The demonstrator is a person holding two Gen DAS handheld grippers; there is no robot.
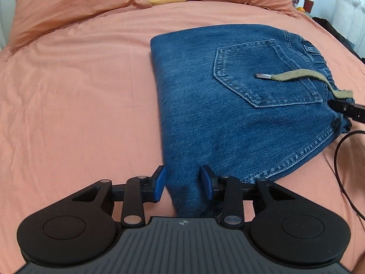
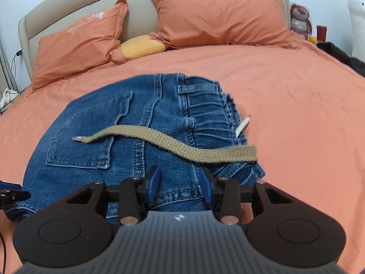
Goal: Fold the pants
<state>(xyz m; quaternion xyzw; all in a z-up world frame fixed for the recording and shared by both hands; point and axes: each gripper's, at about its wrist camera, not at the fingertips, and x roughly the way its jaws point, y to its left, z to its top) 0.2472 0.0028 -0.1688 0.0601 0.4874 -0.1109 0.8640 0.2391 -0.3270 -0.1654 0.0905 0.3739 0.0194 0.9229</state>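
Observation:
Blue denim pants (image 1: 228, 105) lie folded into a compact stack on the orange bedsheet, back pocket up, with a khaki drawstring (image 1: 294, 75) across them. My left gripper (image 1: 183, 183) is open, its blue pads either side of the near left corner of the pants. My right gripper (image 2: 180, 183) is open over the waistband end of the pants (image 2: 136, 137), denim between its pads; the drawstring (image 2: 173, 140) lies just ahead of it. The right gripper's tip also shows in the left wrist view (image 1: 342, 108).
Orange bedsheet (image 1: 79, 102) spreads all around. Two orange pillows (image 2: 219, 16) and a yellow cushion (image 2: 141, 46) lie at the headboard. A dark cable (image 1: 342, 171) curves on the right. Plush toys and dark items (image 2: 342, 54) stand at the far right.

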